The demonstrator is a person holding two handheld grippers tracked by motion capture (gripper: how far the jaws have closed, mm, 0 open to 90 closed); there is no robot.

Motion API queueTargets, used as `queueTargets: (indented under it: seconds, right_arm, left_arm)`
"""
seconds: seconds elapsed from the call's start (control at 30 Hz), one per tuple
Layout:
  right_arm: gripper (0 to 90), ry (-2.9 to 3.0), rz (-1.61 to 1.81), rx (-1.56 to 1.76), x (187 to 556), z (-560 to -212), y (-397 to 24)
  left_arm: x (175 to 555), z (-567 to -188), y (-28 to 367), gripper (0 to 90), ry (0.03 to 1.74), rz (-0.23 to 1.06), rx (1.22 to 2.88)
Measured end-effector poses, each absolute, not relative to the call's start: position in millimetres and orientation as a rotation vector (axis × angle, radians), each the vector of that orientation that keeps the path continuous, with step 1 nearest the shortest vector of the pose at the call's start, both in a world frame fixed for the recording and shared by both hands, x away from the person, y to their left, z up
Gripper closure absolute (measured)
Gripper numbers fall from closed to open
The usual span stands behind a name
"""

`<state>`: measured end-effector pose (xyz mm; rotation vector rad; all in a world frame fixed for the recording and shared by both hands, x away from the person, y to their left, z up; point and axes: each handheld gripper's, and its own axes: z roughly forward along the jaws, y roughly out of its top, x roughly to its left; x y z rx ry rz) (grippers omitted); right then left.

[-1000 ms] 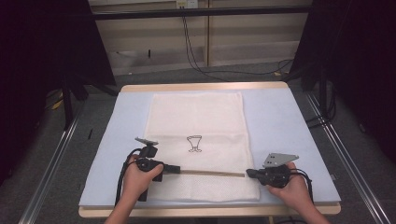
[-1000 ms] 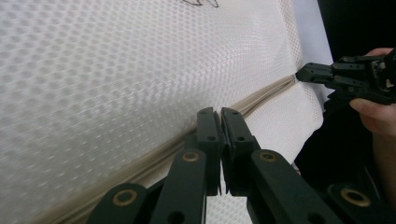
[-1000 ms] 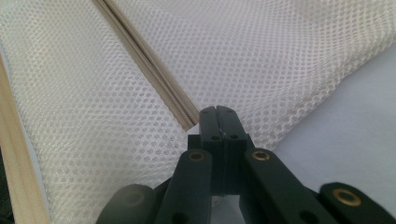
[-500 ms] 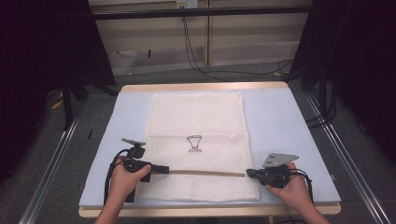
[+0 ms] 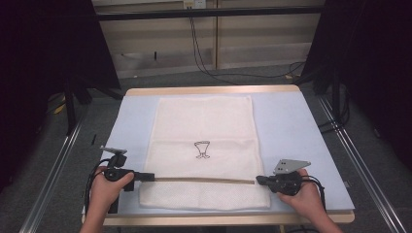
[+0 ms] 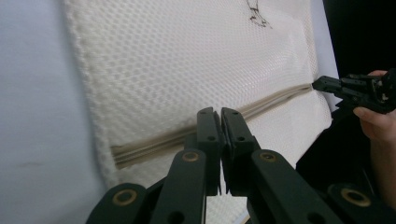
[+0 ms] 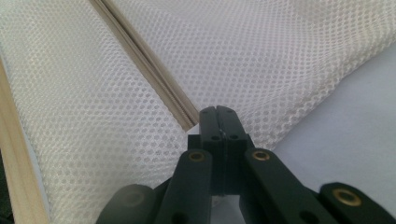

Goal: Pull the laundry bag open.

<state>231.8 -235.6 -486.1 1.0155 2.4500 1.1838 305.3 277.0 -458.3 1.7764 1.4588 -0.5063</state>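
Leftward along the zipper the left tongs are drawn, clenched on its pull; right tongs are clenched on the mesh bag edge, which may be lost.

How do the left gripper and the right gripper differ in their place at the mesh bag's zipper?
The left gripper sits at the zipper's left end, near the mesh bag's left edge; the right gripper is at its right end. The left's grey plate is small, edge-on; the right's shows broad. Both are shut.
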Motion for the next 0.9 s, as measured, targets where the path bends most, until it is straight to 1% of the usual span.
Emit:
queueTargets:
  seconds: [0.4, 0.47, 0.6, 0.73, 0.8, 0.83, 0.87, 0.9]
  right_arm:
    - [90.0, 2.445, 1.183, 1.012, 232, -486, -236]
    - [90.0, 2.444, 1.183, 1.014, 232, -486, -236]
    - [90.0, 2.444, 1.184, 1.011, 232, -486, -236]
    - [90.0, 2.449, 1.189, 1.012, 232, -486, -236]
    - [90.0, 2.445, 1.196, 1.020, 232, -486, -237]
    - [90.0, 2.439, 1.210, 1.034, 233, -485, -238]
    - [86.7, 2.430, 1.224, 1.057, 233, -483, -239]
    - [75.5, 2.403, 1.249, 1.081, 233, -479, -242]
  left_arm:
    - [304, -464, 313, 87.2, 1.543, -0.477, 1.743]
    - [304, -465, 317, 87.3, 1.593, -0.471, 1.730]
    - [304, -467, 318, 87.3, 1.594, -0.482, 1.722]
    - [304, -463, 316, 86.5, 1.587, -0.439, 1.743]
    - [303, -458, 317, 80.1, 1.566, -0.371, 1.746]
    - [303, -455, 319, 74.7, 1.551, -0.350, 1.733]
    - [302, -452, 320, 72.0, 1.531, -0.313, 1.710]
    - [302, -449, 320, 68.2, 1.519, -0.259, 1.703]
